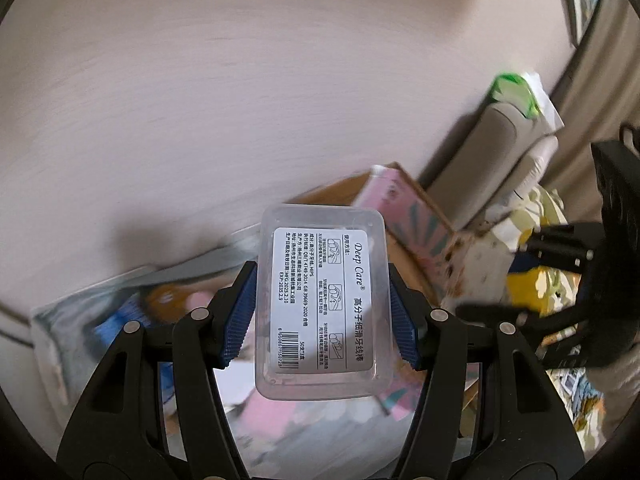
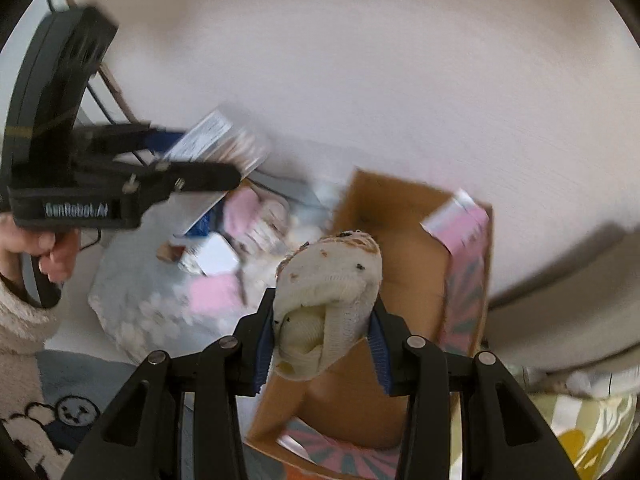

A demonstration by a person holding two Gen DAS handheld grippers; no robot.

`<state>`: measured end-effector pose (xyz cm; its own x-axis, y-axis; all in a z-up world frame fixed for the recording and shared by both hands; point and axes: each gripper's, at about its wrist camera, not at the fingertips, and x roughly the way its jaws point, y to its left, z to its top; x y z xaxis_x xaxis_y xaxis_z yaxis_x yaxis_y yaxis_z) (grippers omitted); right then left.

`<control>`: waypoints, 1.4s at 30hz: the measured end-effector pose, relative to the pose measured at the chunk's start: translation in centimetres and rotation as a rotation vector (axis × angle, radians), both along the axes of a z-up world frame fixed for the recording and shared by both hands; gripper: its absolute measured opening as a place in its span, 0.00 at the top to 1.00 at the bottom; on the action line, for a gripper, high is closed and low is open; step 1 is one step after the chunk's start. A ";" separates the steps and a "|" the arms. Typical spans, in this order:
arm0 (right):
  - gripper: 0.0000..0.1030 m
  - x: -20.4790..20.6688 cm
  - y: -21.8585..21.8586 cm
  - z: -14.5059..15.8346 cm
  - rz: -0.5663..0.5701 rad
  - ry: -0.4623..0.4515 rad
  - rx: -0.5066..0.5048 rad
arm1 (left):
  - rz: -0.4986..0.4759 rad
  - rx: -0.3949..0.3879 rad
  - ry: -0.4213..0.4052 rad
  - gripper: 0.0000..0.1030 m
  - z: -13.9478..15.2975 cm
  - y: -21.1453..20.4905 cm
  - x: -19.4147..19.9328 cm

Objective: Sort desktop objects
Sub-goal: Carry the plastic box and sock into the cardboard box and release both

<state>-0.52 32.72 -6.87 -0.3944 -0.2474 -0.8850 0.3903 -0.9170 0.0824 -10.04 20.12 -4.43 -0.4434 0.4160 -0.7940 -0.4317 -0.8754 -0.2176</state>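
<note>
Two grippers were both loaded. The left gripper (image 1: 322, 304) clamped a clear plastic floss-pick box (image 1: 322, 300) between its blue pads (image 1: 240, 312), label facing the camera; the contents could not be made out through the label. The right gripper (image 2: 320, 344) squeezed a stained cream sock (image 2: 332, 300), bunched so its far end was hidden. Beyond the sock's toe lay an open cardboard box (image 2: 400, 248), its near edge cut off by the fingers. Left of the right gripper, blurred pink and white clutter (image 2: 240, 240) sat under the box-holding gripper, too smeared to identify.
</note>
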 end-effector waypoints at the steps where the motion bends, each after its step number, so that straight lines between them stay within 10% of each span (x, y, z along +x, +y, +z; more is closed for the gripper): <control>1: 0.63 0.3 0.4 -0.5 -0.008 -0.004 0.007 | -0.011 -0.001 -0.005 0.44 -0.3 1.1 -0.2; 14: 0.63 3.0 4.2 -8.0 -0.039 -0.088 0.055 | -0.075 -0.073 -0.119 0.44 -7.8 12.2 -2.9; 29: 0.54 2.0 2.7 -9.1 0.034 -0.078 0.083 | -0.052 -0.147 -0.142 0.43 -9.9 12.9 -2.9; 33: 0.40 1.9 2.4 -9.0 0.023 -0.075 0.098 | -0.032 -0.169 -0.121 0.00 -9.3 12.8 -2.7; 42: 0.35 3.2 1.8 -6.8 -0.038 0.000 0.124 | -0.033 -0.129 -0.090 0.00 -7.0 10.7 -1.6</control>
